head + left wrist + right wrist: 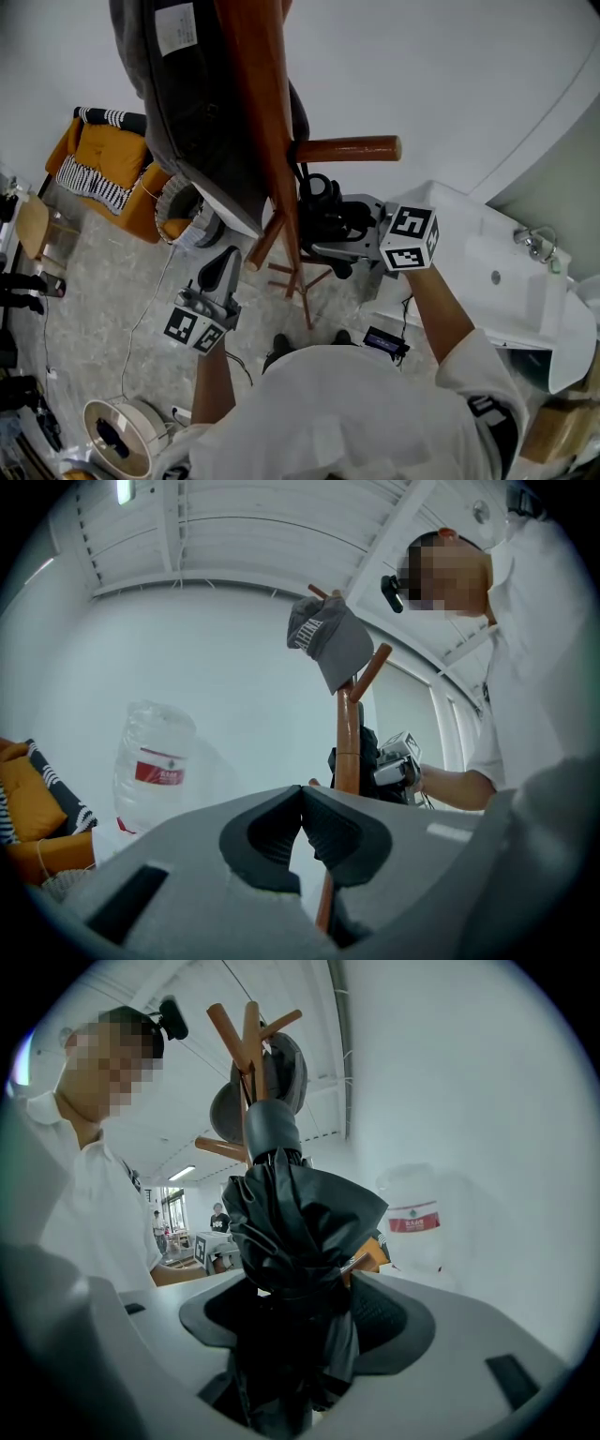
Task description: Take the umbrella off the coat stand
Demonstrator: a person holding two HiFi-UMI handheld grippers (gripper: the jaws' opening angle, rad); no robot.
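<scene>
Your right gripper [305,1314] is closest to the lens: its jaws are spread wide and the folded black umbrella [300,1222] stands upright between them, filling most of the gap without either pad clearly pressing on it. The umbrella hangs close against the pole of the wooden coat stand [267,141], just under a side peg [349,148]; how it is hooked there I cannot tell. A grey cap [328,644] sits on one of the top pegs.

Your left gripper [302,822] is lower and off to the left of the stand, its pads pressed together with nothing in them. The pole shows behind them.

Beneath you the floor [103,309] is pale and speckled, with the stand's crossed feet [298,277] resting on it and a thin cable [150,300] trailing across. An orange armchair [108,150] with a black-and-white striped cushion stands by the plain white wall [450,75], and a big clear water bottle [155,761] with a red label is next to it. To your right is a white basin [469,234] with a tap [534,242]. The ceiling [244,546] is white and ribbed, with a strip light [122,491]. Far back, a person [217,1218] stands near a table
</scene>
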